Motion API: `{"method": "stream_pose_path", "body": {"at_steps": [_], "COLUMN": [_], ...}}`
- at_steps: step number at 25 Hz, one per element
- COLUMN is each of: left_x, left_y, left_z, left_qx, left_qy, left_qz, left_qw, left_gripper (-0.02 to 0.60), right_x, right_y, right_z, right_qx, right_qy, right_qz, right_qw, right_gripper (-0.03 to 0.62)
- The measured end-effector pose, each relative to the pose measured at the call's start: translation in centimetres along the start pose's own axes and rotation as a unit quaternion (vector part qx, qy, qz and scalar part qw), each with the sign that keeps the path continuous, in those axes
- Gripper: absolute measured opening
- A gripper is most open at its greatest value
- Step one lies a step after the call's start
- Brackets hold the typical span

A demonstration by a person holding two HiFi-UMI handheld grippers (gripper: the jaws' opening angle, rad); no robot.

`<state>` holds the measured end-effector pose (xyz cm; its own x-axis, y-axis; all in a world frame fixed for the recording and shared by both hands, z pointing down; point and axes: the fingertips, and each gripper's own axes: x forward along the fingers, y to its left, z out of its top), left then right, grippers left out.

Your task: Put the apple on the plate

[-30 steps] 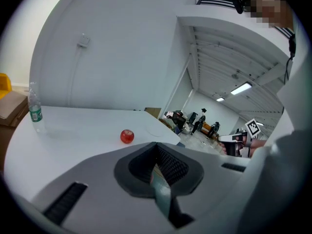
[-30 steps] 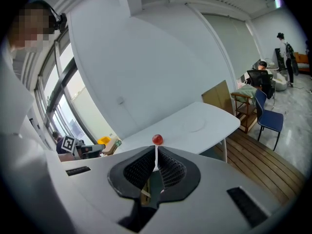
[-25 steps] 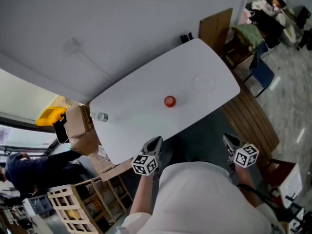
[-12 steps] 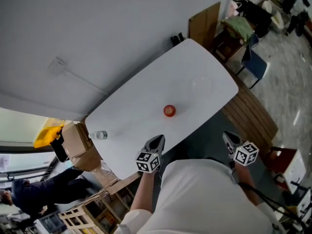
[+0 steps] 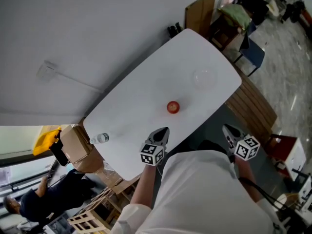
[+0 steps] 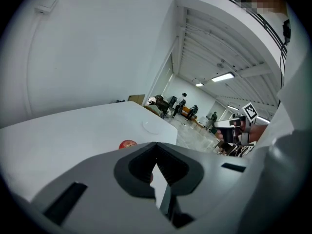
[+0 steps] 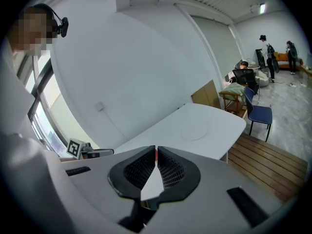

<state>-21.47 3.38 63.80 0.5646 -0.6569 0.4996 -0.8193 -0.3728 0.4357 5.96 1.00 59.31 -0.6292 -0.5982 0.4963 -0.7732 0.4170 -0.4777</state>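
Note:
A red apple [image 5: 173,107] lies near the middle of the white table [image 5: 141,101]; in the left gripper view the apple [image 6: 127,144] peeks over the jaws. A clear, faint plate [image 5: 203,76] rests toward the table's far right end, and the plate [image 7: 194,129] shows as a pale disc in the right gripper view. My left gripper [image 5: 161,133] hovers at the table's near edge, just short of the apple, jaws shut and empty. My right gripper [image 5: 230,132] hangs off the table's right side over the floor, jaws shut with nothing between them.
A clear bottle [image 5: 99,139] lies at the table's left end. Cardboard boxes [image 5: 80,147] and a wooden crate [image 5: 92,218] stand left of the table. A wooden deck [image 5: 253,111], a blue chair [image 5: 253,52] and a leaning board [image 5: 200,13] are on the right.
The view has shifted, so the table sits a little lower and further right. Both grippers keep about the same place near my body, still shut. The apple has not moved on the table.

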Motion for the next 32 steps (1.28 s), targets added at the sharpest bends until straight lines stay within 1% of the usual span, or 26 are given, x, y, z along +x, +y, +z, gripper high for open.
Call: {"method": "stream_pose_path", "body": {"at_steps": [6,10,14,17,21,25,31,32], "left_x": [1.0,2.1,3.3,4.3,5.4,6.9,9.5,10.0], "left_y": [1.1,1.7,1.9,1.8,2.3,3.1,4.4,4.8], "left_z": [-0.2,-0.2,-0.6,-0.6,-0.4,-0.4,-1.2,-1.4], "left_qx": [0.016,0.022,0.028,0.037,0.037,0.043,0.049,0.053], "left_qy": [0.020,0.034,0.053,0.061,0.069,0.082,0.108,0.114], "left_qz": [-0.005,-0.004,-0.001,0.005,0.021,0.037,0.061,0.065], "left_qw": [0.9996,0.9992,0.9982,0.9974,0.9967,0.9950,0.9910,0.9899], "left_gripper": [0.002,0.002,0.010,0.054,0.074,0.110,0.182,0.202], "right_x": [0.4,0.3,0.8,1.3,2.2,2.7,2.4,2.4], "right_y": [1.0,0.7,0.3,-0.2,-0.5,-1.3,-3.1,-3.4], "right_z": [-0.4,-0.5,-0.6,-0.8,-0.6,0.0,0.6,0.8], "right_qx": [0.008,0.013,0.012,0.003,-0.003,-0.008,-0.009,-0.009], "right_qy": [0.002,0.004,0.016,0.028,0.043,0.055,0.071,0.073], "right_qz": [0.000,-0.007,-0.001,0.006,0.019,0.031,0.033,0.031], "right_qw": [1.000,1.000,1.000,1.000,0.999,0.998,0.997,0.997], "right_gripper": [0.038,0.038,0.038,0.038,0.038,0.038,0.038,0.038]}}
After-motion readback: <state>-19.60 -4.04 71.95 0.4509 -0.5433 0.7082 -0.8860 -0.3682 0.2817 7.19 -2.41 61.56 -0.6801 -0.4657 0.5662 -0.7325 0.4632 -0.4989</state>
